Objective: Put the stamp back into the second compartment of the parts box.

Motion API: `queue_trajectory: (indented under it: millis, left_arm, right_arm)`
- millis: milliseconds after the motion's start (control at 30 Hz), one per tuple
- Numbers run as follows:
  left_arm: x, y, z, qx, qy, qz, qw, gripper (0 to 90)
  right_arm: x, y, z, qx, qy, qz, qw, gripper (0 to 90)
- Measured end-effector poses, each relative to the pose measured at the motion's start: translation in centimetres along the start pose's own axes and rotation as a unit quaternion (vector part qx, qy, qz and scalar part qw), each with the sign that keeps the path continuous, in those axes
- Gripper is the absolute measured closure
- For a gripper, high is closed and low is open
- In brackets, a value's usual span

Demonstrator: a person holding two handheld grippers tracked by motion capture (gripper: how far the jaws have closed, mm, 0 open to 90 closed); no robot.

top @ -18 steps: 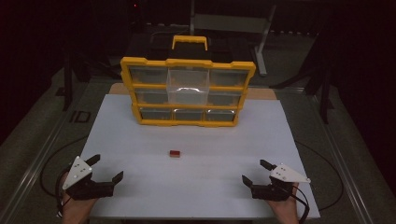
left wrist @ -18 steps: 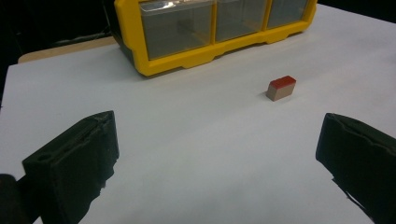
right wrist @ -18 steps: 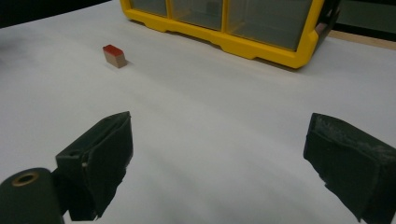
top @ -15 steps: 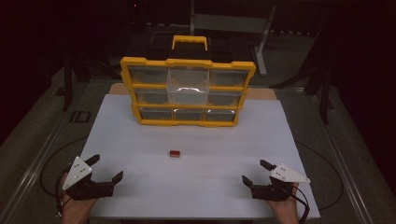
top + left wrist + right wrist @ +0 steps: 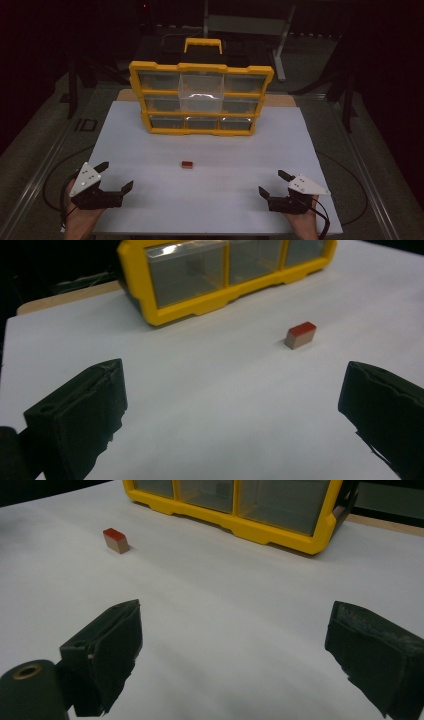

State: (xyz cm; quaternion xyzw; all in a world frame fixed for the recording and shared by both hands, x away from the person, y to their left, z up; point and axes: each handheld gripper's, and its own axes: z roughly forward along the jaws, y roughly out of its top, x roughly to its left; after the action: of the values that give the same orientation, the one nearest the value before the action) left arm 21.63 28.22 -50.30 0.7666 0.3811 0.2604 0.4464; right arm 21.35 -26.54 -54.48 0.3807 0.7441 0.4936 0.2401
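Observation:
A small block with a red top (image 5: pixel 187 164) lies alone near the middle of the white table (image 5: pixel 210 200). It also appears in the left gripper view as the block (image 5: pixel 301 334) ahead and to the right, and in the right gripper view as the block (image 5: pixel 115 539) ahead and to the left. Behind it stands a yellow organiser case (image 5: pixel 201 98) with several clear drawers. My left gripper (image 5: pixel 113 176) rests open at the table's front left, nothing between its jaws. At the front right my right gripper (image 5: pixel 274 183) is open too, and empty.
The yellow case (image 5: pixel 220 275) has a black and yellow handle (image 5: pixel 203 45) on top and sits at the table's far edge. Cables trail from both grippers off the front. Dark floor, metal rails and stand legs surround the table.

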Motion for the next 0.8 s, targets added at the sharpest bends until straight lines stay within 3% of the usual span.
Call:
queue_trajectory:
  millis: [433,800]
  left_arm:
    - [-0.5,2.7,2.2,0.030,-0.032,0.037,0.9984,0.0]
    - [-1.0,5.0,5.0,0.060,-0.049,0.073,0.9944,0.0]
  right_arm:
    - [0.0,-0.1,0.3,0.005,-0.003,-0.006,1.0000,8.2]
    - [0.0,-0.1,0.3,0.008,-0.006,-0.007,0.9999,8.2]
